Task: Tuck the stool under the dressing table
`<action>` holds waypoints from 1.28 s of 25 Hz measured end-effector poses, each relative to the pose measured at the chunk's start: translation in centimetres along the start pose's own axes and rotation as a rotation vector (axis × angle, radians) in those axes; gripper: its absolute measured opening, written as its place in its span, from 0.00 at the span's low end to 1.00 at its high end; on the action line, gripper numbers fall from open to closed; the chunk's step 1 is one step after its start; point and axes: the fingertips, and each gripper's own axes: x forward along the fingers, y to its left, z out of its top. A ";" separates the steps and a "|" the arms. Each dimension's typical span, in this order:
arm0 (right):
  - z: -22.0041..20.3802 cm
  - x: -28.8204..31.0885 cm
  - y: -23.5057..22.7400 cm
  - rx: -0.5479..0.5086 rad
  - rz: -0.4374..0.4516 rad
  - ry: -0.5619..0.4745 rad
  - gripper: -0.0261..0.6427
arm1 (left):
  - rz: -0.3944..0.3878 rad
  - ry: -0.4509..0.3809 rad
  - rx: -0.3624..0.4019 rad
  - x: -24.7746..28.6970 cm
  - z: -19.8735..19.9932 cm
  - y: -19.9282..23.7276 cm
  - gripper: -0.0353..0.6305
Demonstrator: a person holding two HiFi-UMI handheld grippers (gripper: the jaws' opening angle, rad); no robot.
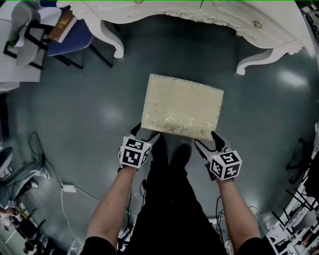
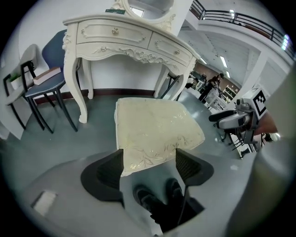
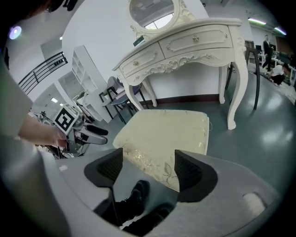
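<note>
Looking steeply down, the head view shows a rectangular stool [image 1: 182, 107] with a cream, faintly glossy padded top. It stands on the dark floor [image 1: 84, 114] at the centre of the frame. It is well apart from the white carved dressing table [image 1: 199, 15], which runs along the top edge, and it is turned a little askew to the table. The gap between the table's curved legs lies straight above the stool in the picture. My left gripper [image 1: 143, 133] sits at the stool's lower left corner and my right gripper [image 1: 208, 143] at its lower right corner. My black shoes [image 1: 172, 154] are between them. In each gripper view my jaws stand spread wide. The near edge of the cushion lies in the gap between the ribbed pads, and I see no pad pressing on it, so I hold nothing yet. I judge the top to be soft padding over a stiff seat board. The shiny patterned cover looks slippery, so a shallow pinch on fabric alone would likely slide or wrinkle it. The legs are hidden beneath the seat, and I cannot tell their shape or how they meet the floor. I expect moderate weight for a stool. The best hold seems to be deep over the seat's thick near edge at both corners, squeezing through to the firm board. The floor looks smooth, so pushing evenly should keep the stool square.
</note>
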 end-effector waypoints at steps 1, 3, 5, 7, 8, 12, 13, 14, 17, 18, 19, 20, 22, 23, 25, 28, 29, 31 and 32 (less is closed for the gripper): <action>-0.7 0.4 -0.3 0.004 -0.004 0.013 0.57 | -0.001 0.003 -0.003 0.6 -0.5 0.1 0.62; -1.7 1.0 -0.9 0.007 -0.022 0.033 0.58 | 0.007 0.007 -0.011 1.5 -1.4 0.8 0.63; -2.5 1.4 -1.5 0.005 -0.048 0.046 0.59 | 0.026 0.015 -0.019 2.2 -2.0 1.6 0.63; -3.2 1.8 -2.1 0.008 -0.072 0.058 0.60 | 0.036 0.022 -0.035 2.8 -2.5 2.3 0.64; -3.6 1.9 -2.5 0.011 -0.082 0.066 0.60 | 0.036 0.025 -0.041 3.1 -2.7 2.5 0.64; -5.3 2.5 -4.0 0.028 -0.121 0.108 0.60 | 0.024 0.037 -0.048 4.1 -3.2 3.1 0.64; -5.6 2.6 -4.3 0.035 -0.131 0.117 0.60 | 0.020 0.038 -0.052 4.2 -3.3 3.2 0.64; -5.9 2.7 -4.6 0.041 -0.141 0.126 0.60 | 0.015 0.038 -0.057 4.3 -3.4 3.3 0.64; -7.0 3.1 -5.6 0.052 -0.174 0.167 0.60 | -0.002 0.036 -0.075 4.6 -3.6 3.3 0.62; -7.5 3.1 -5.9 0.057 -0.181 0.182 0.59 | -0.010 0.036 -0.077 4.8 -3.7 3.2 0.62; -7.8 3.3 -6.1 0.062 -0.186 0.192 0.57 | -0.017 0.038 -0.074 4.9 -3.7 3.1 0.60; -8.0 3.4 -6.4 0.066 -0.189 0.195 0.55 | -0.025 0.044 -0.067 5.0 -3.6 3.0 0.60; -8.1 3.7 -6.7 0.067 -0.194 0.197 0.51 | -0.047 0.061 -0.048 5.1 -3.5 3.0 0.60; -8.1 3.8 -6.9 0.065 -0.197 0.200 0.51 | -0.061 0.069 -0.038 5.1 -3.5 3.0 0.60; -8.1 4.0 -7.1 0.058 -0.210 0.210 0.52 | -0.083 0.087 0.006 5.2 -3.6 2.8 0.61; -8.1 4.1 -7.2 0.058 -0.232 0.225 0.52 | -0.073 0.121 0.131 5.3 -4.1 2.7 0.63; -8.0 4.1 -7.2 0.060 -0.237 0.232 0.52 | -0.066 0.128 0.155 5.4 -4.1 2.8 0.61; -7.9 4.2 -7.2 0.062 -0.240 0.245 0.52 | -0.058 0.137 0.163 5.6 -3.9 3.1 0.59; -7.8 4.2 -7.2 0.062 -0.237 0.250 0.52 | -0.056 0.141 0.160 5.6 -3.8 3.2 0.60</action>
